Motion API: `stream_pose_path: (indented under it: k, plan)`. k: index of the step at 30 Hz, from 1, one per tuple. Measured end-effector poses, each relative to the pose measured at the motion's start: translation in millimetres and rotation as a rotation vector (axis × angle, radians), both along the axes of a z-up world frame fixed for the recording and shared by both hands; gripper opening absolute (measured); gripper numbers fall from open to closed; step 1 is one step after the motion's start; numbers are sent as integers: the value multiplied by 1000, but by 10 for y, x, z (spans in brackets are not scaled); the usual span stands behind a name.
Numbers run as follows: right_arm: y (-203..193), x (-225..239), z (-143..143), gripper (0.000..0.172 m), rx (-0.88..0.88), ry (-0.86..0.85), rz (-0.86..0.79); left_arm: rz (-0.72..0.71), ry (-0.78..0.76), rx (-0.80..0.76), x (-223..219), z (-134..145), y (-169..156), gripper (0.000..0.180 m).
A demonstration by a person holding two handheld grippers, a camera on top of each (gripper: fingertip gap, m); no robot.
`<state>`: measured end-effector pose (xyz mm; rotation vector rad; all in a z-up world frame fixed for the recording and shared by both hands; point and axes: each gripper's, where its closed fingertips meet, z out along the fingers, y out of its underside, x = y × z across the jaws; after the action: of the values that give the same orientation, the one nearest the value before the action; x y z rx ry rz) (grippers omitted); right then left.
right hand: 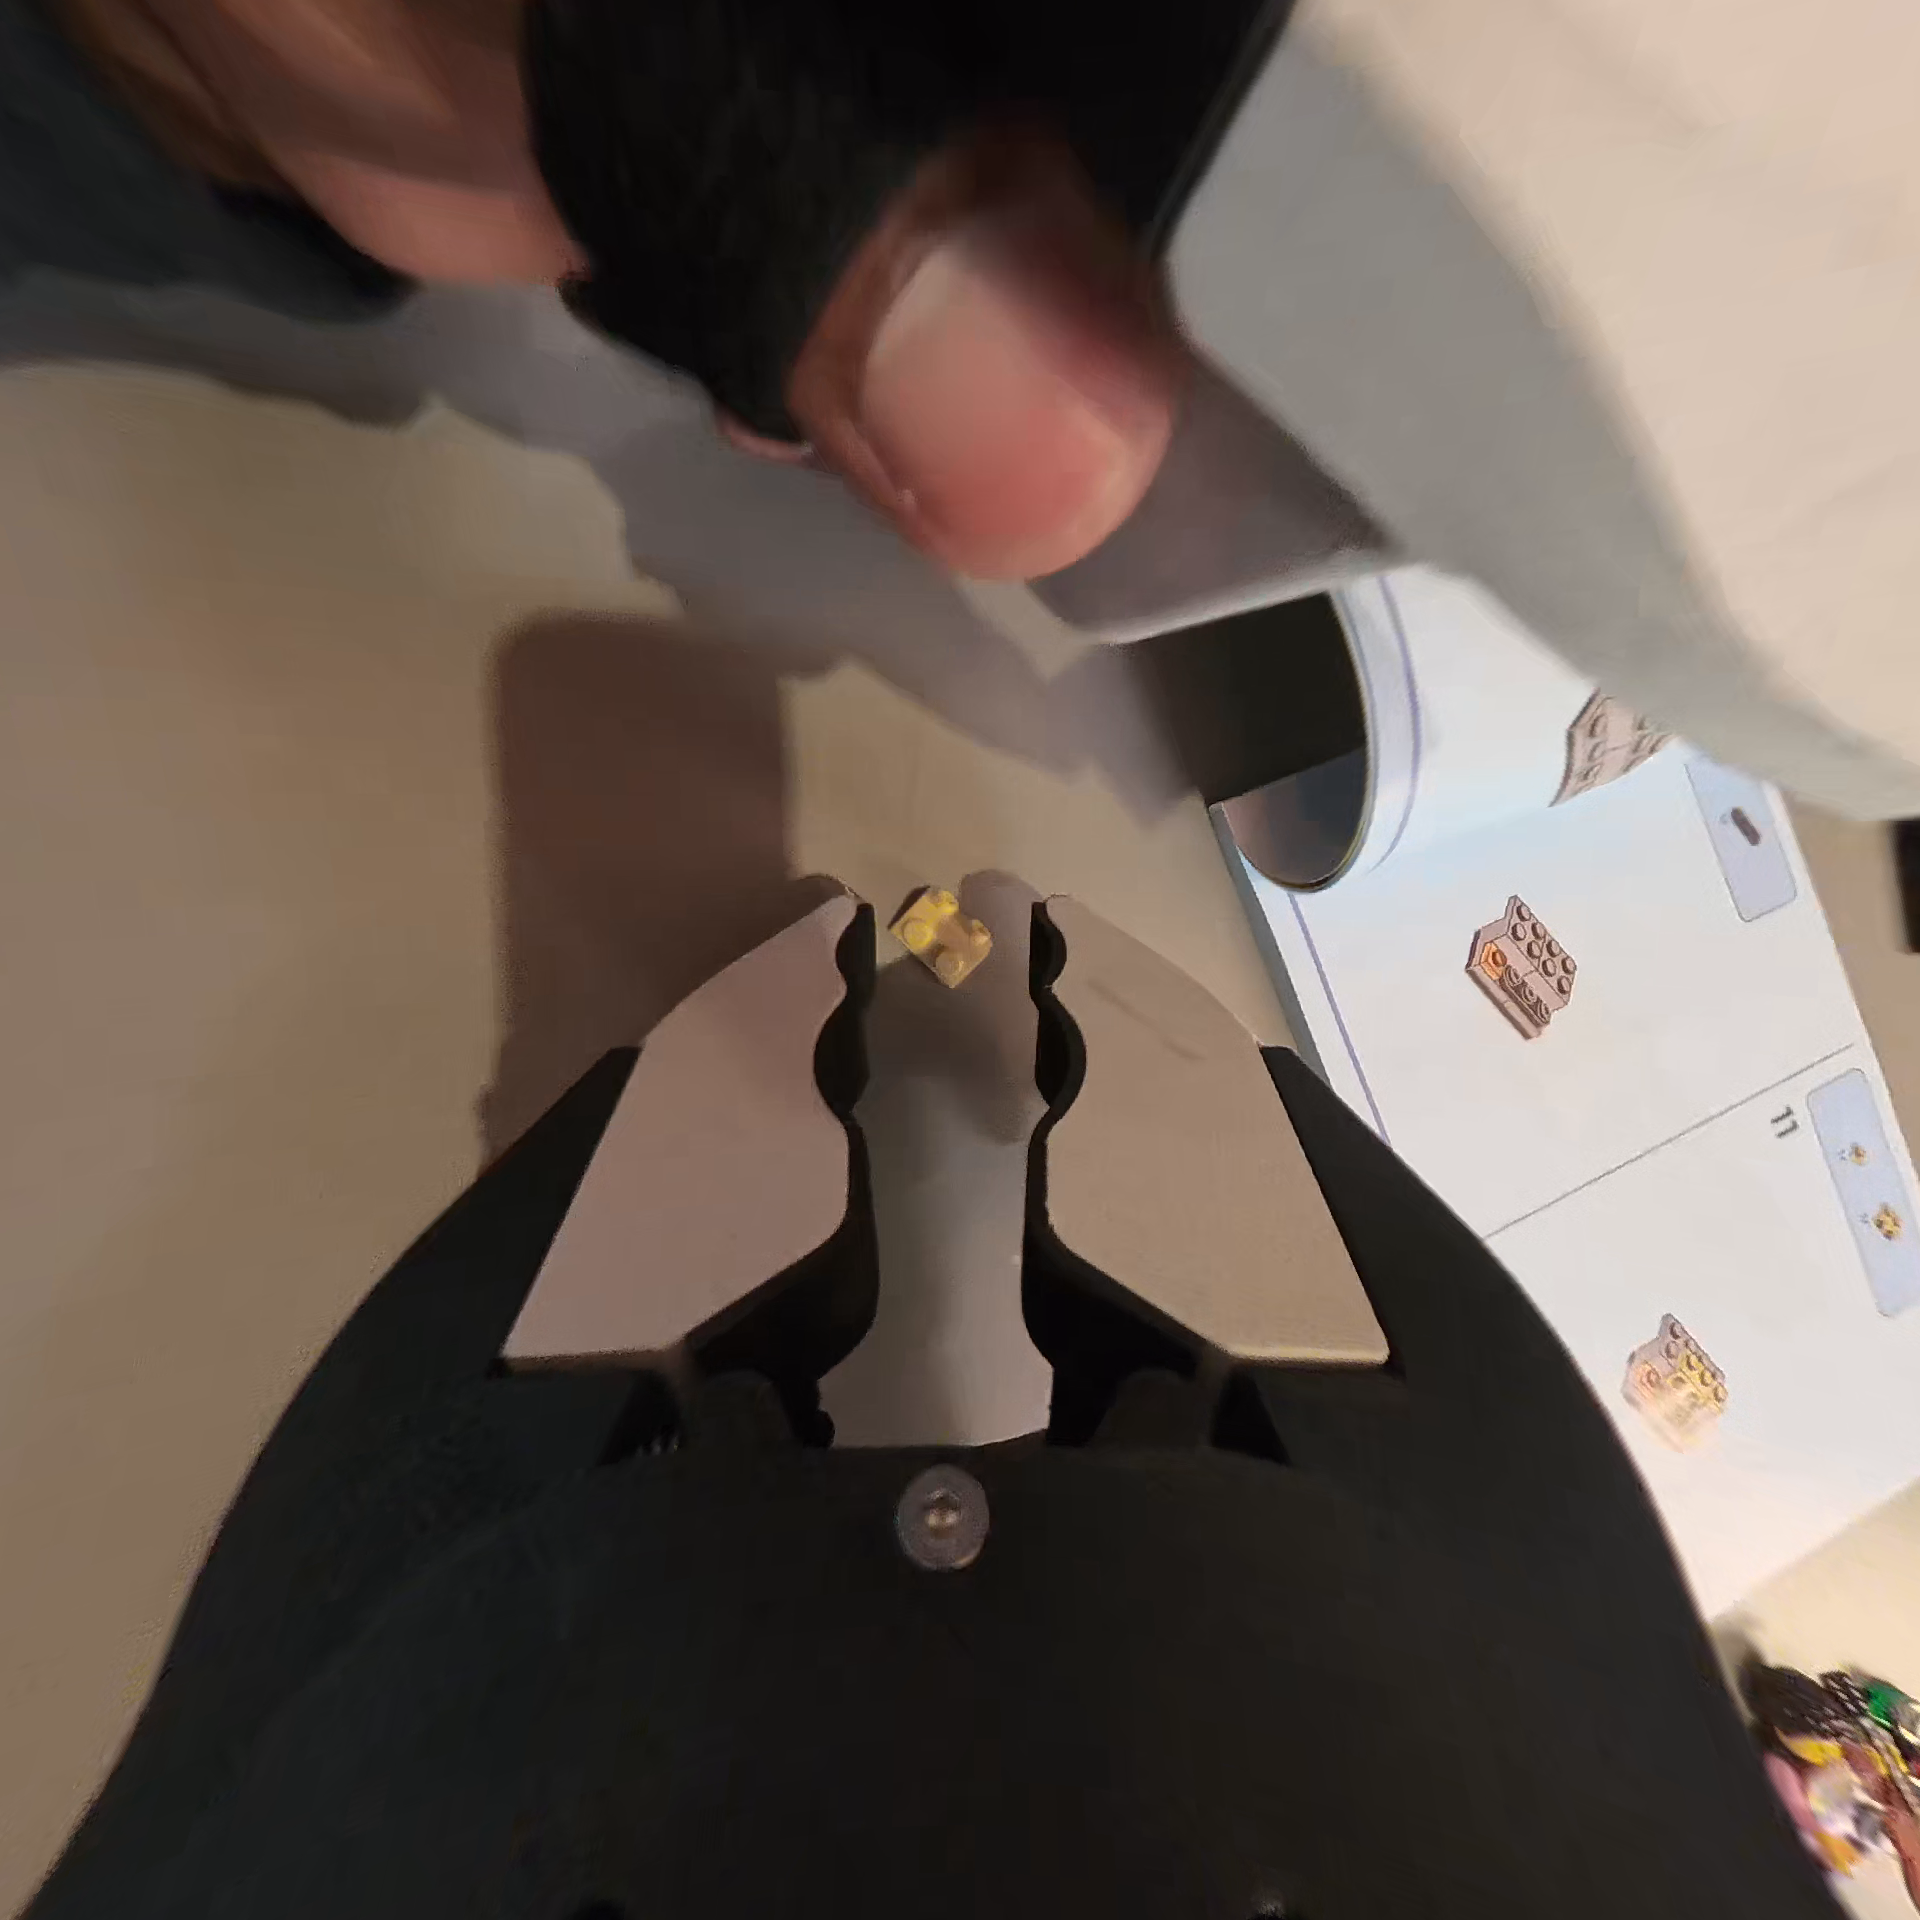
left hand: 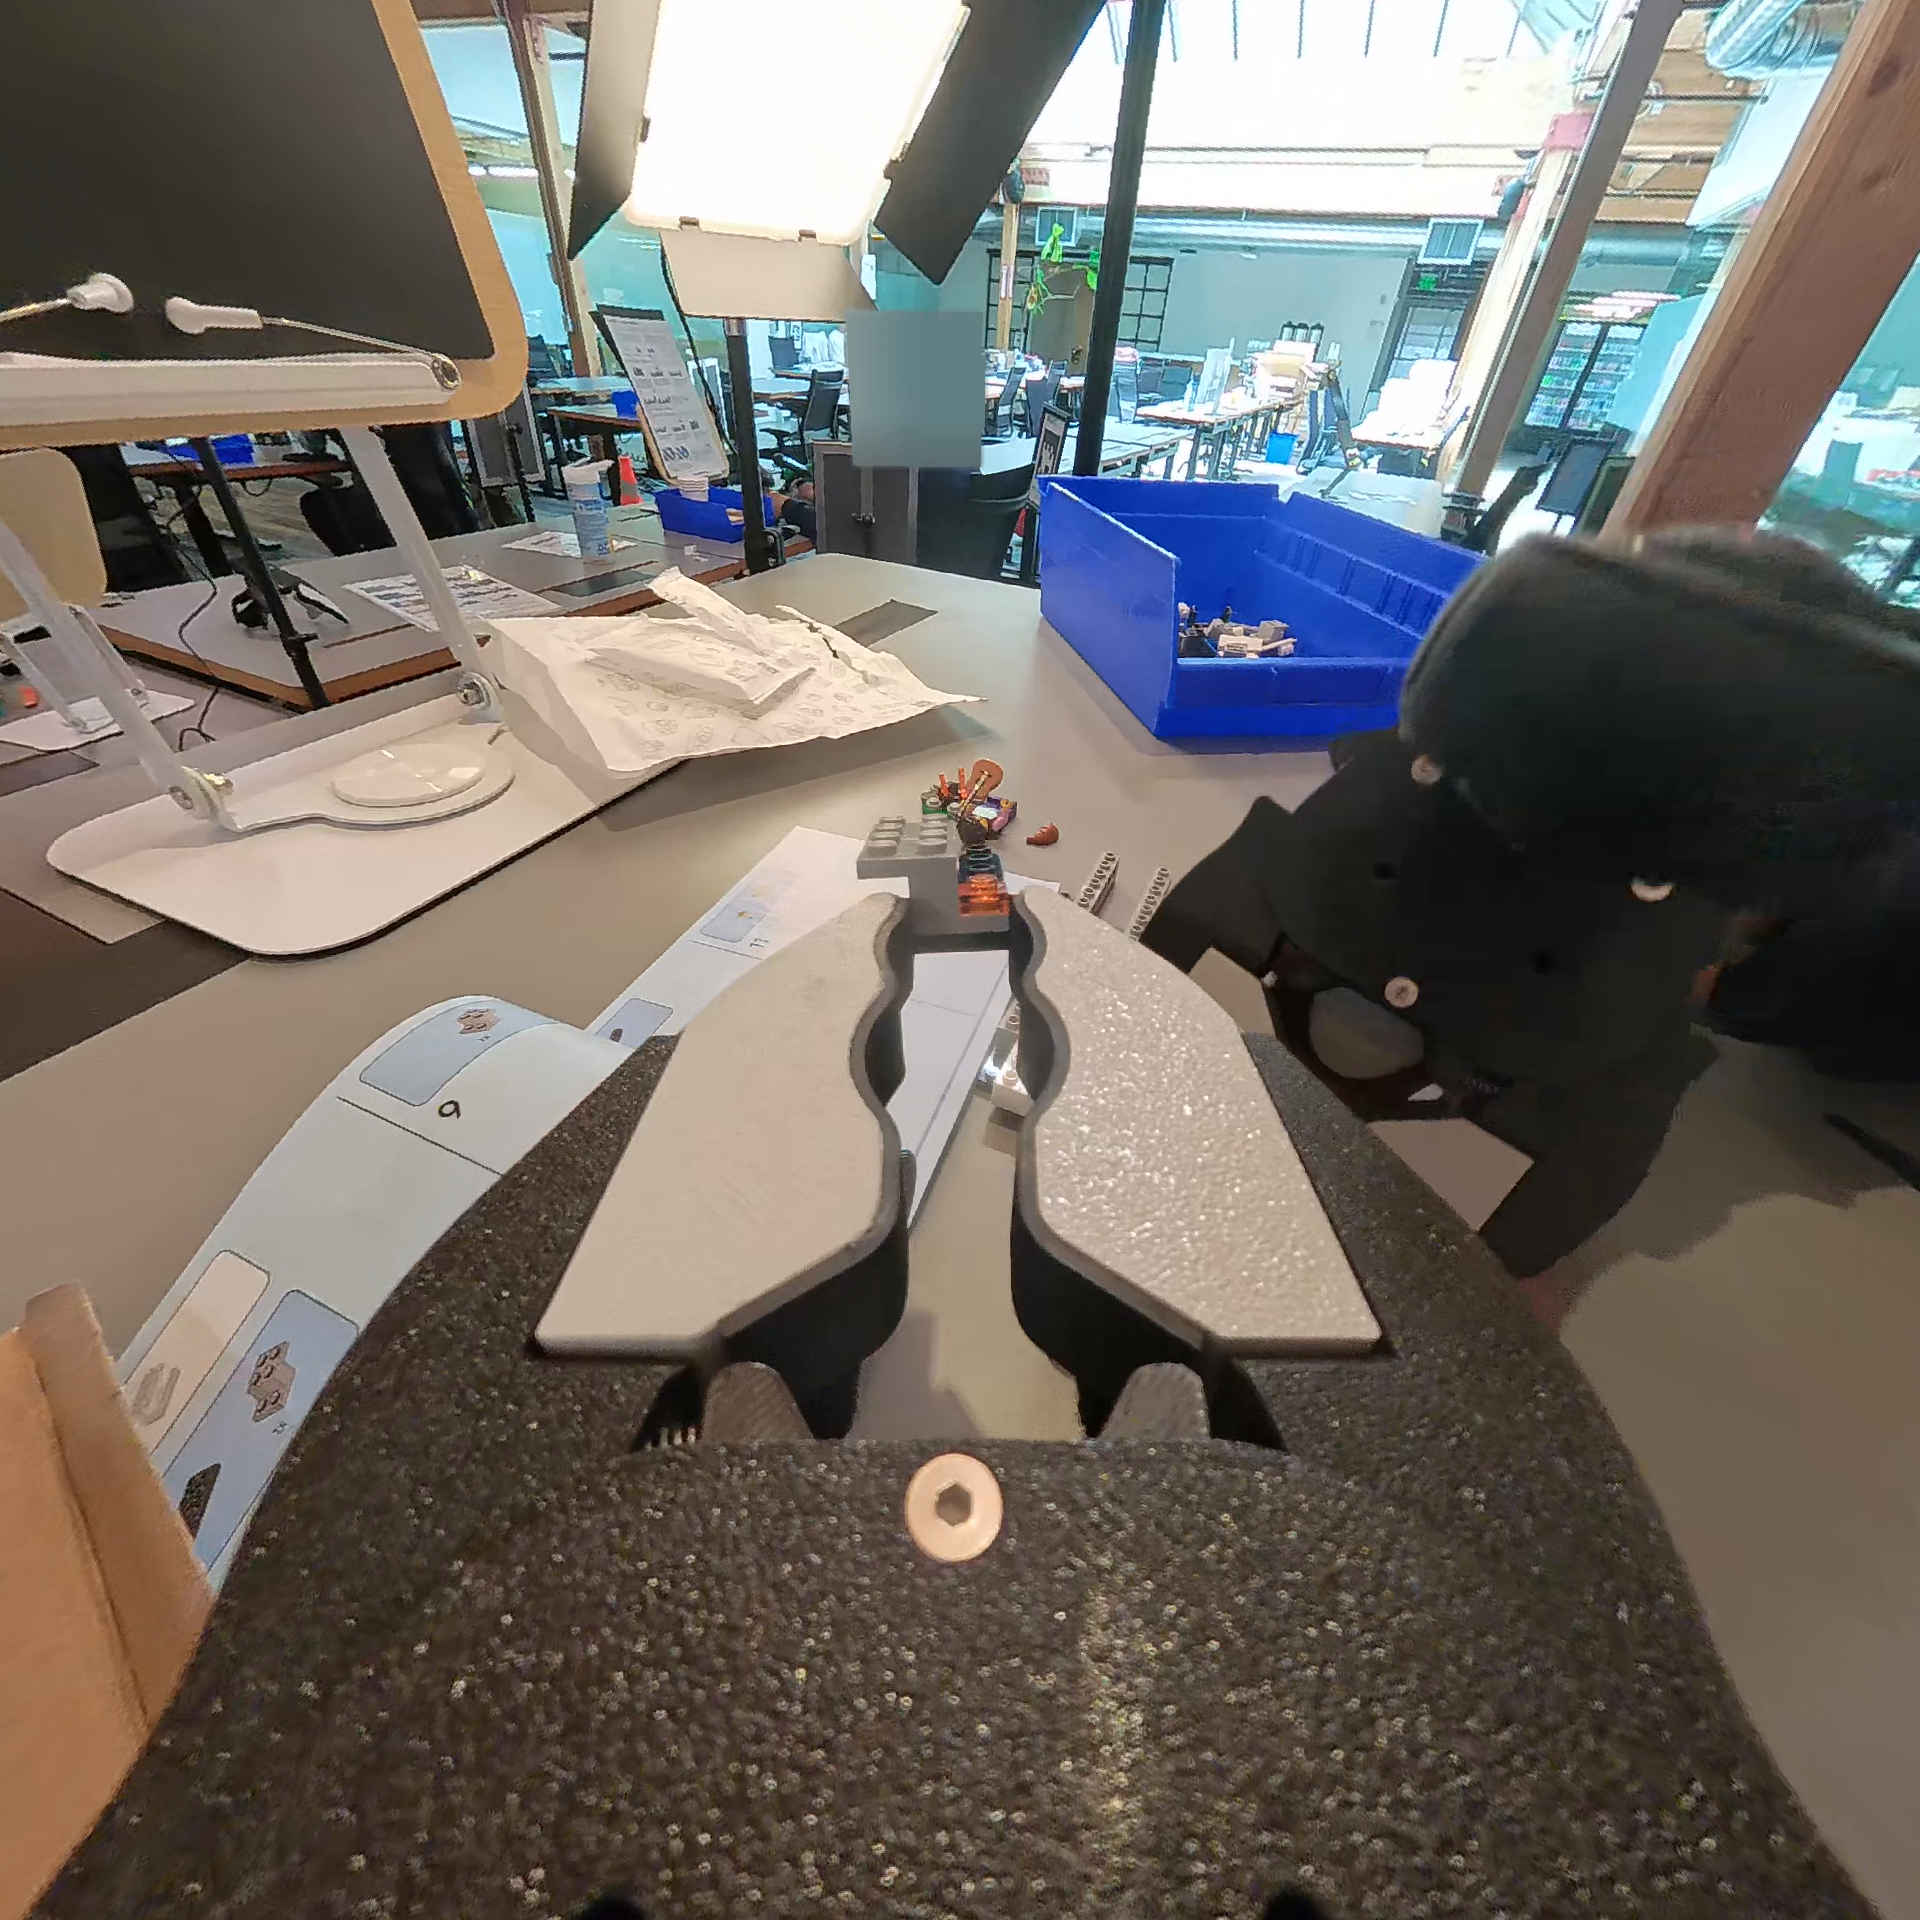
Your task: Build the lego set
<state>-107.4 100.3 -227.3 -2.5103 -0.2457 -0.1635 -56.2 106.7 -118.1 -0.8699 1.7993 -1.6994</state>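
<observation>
Yellow brick (right hand: 940, 935) lies blurred between the parted right gripper (right hand: 945, 920).

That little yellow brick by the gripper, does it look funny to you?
A bit. The yellow brick lies alone on the bare table, turned crooked between the open fingertips of the right gripper, touching neither, away from the instruction booklet. The white paper bag behind is crumpled and torn.
</observation>
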Motion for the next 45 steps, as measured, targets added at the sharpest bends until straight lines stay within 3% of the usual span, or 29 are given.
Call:
stream_pose_path:
  k: [13, 17, 24, 29, 45]
  plan:
    - [-125, 395, 21, 28, 37, -82, -126, 1, -2, 3, -3, 4, 1, 17]
    - [-115, 330, 96, 26, 74, -12, -141, 5, -2, 2, -3, 6, 15, 17]
    - [-33, 219, 8, 24, 59, 58, -106, -2, 3, -1, -4, -4, 9, 17]
    - [-66, 260, -36, 12, 41, 53, -87, -15, 11, 2, -8, -25, -11, 17]
    - [-342, 84, -25, 12, 3, 21, 194, -144, 102, -147, -80, -35, -44, 17]
